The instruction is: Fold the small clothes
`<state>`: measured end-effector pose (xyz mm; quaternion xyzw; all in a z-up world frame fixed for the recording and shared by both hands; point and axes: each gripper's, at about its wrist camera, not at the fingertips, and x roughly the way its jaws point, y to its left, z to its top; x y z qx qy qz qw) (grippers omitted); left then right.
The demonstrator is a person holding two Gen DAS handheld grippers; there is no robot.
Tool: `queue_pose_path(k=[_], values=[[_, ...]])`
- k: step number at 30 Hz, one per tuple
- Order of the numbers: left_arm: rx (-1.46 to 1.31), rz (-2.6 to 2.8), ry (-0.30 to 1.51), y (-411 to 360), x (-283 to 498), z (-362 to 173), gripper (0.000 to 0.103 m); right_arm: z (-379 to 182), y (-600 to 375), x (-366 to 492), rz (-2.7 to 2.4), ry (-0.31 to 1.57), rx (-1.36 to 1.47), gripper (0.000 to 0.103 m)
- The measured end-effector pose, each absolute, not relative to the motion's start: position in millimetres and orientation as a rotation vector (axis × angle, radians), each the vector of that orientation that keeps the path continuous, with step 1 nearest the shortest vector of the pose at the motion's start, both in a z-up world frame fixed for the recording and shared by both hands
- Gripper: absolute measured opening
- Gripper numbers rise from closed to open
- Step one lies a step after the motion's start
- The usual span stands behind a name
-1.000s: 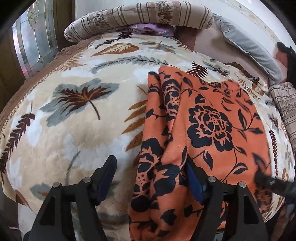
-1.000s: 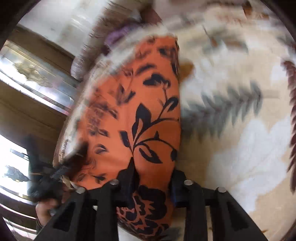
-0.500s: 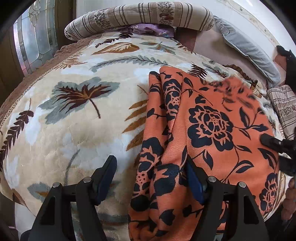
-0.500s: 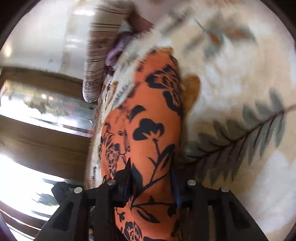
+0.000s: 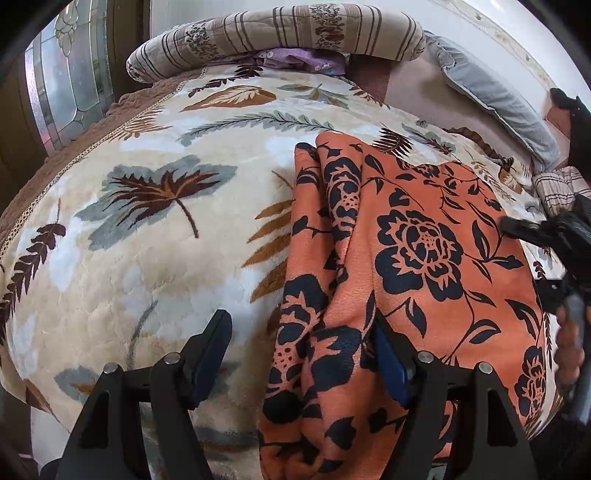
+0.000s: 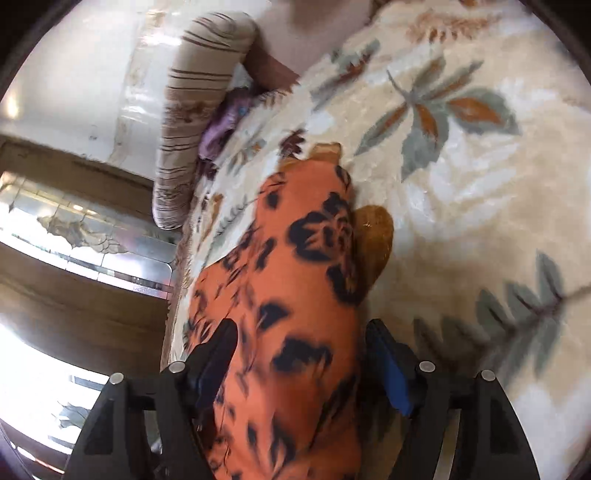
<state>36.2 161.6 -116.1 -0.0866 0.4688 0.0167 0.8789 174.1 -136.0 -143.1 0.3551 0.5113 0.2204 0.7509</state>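
Note:
An orange garment with black flowers (image 5: 413,258) lies on the leaf-print blanket (image 5: 147,236), folded lengthwise with a bunched ridge along its left side. My left gripper (image 5: 301,350) is open at the near edge; its right finger sits under the garment's fold and its left finger rests over bare blanket. My right gripper (image 6: 301,354) is open, its jaws wide on either side of the garment (image 6: 295,295), which runs between them. It also shows in the left wrist view (image 5: 554,236) at the garment's right edge.
A striped bolster (image 5: 280,33) and a purple cloth (image 5: 295,59) lie at the head of the bed. A grey pillow (image 5: 495,99) and a striped cushion (image 5: 557,188) sit at the right. A wooden frame with patterned glass (image 5: 70,96) stands on the left.
My right gripper has carried the garment's right side across, laid it flat and opened its jaws. My left gripper has stayed in place, open.

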Motion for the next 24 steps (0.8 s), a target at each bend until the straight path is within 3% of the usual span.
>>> queue_pose_path(k=[1, 5, 9, 11, 16, 17, 21, 24], values=[[-0.185, 0.032, 0.977, 162.3, 36.1, -116.3, 0.076, -137.0, -138.4, 173.4, 0.471, 1.113, 0.751, 0.034], [-0.183, 0.04, 0.976, 161.3, 36.5, -117.2, 0.077, -111.7, -121.2, 158.4, 0.392, 1.053, 0.492, 0.032], [-0.177, 0.039, 0.973, 160.6, 36.3, -117.1, 0.078, -114.5, -132.1, 155.7, 0.383, 1.062, 0.567, 0.038], [-0.184, 0.037, 0.974, 161.3, 36.4, -117.5, 0.078, -93.7, -129.1, 142.0, 0.34, 1.022, 0.485, 0.047], [-0.226, 0.022, 0.971, 165.5, 34.8, -113.2, 0.076, -47.3, -105.5, 100.4, 0.428, 0.918, 0.371, 0.048], [-0.256, 0.009, 0.966, 169.2, 34.0, -109.1, 0.076, -42.9, -96.3, 88.0, 0.472, 0.912, 0.348, 0.052], [-0.404, -0.09, 0.895, 190.7, 39.1, -78.3, 0.075, -61.6, -71.8, 64.2, 0.532, 0.987, 0.271, 0.055], [-0.402, -0.126, 0.968, 194.7, 71.5, -71.9, 0.075, -75.6, -69.6, 51.3, 0.531, 1.002, 0.237, 0.055]])
